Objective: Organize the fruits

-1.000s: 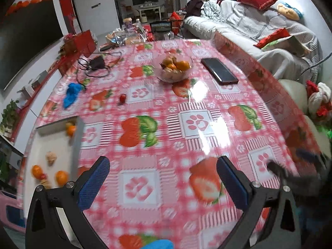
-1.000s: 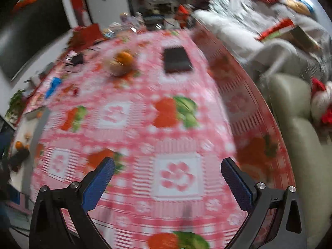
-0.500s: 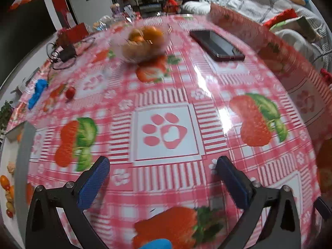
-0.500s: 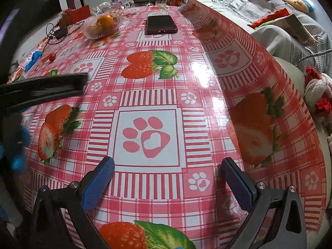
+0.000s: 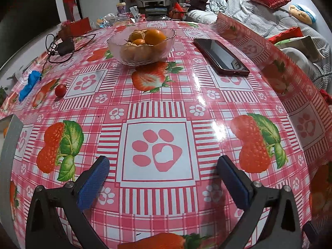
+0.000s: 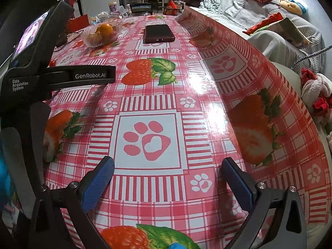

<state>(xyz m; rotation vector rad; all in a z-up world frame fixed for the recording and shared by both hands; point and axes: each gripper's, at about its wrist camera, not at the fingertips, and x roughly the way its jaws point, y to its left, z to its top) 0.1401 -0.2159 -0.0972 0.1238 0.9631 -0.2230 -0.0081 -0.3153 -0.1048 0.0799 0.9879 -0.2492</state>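
A glass bowl (image 5: 143,47) holding oranges and smaller fruits stands far across the red strawberry-print tablecloth; the right wrist view has the same bowl (image 6: 99,36) at upper left. A small red tomato (image 5: 60,90) lies loose on the cloth, left of the bowl. My left gripper (image 5: 164,170) is open and empty, low over a paw-print square. My right gripper (image 6: 167,171) is also open and empty, above another paw print. The left gripper's black body (image 6: 41,76) fills the left side of the right wrist view.
A dark phone (image 5: 221,57) lies right of the bowl. A black charger with cable (image 5: 64,46) and a blue cloth (image 5: 29,85) sit at the far left. A grey tray edge (image 5: 10,137) shows at the left border. A sofa with cushions (image 5: 269,20) runs along the table's right side.
Both grippers have moved forward over the table, so the bowl and phone look nearer. The tray with fruits has slid almost out of the left wrist view. Both stay open.
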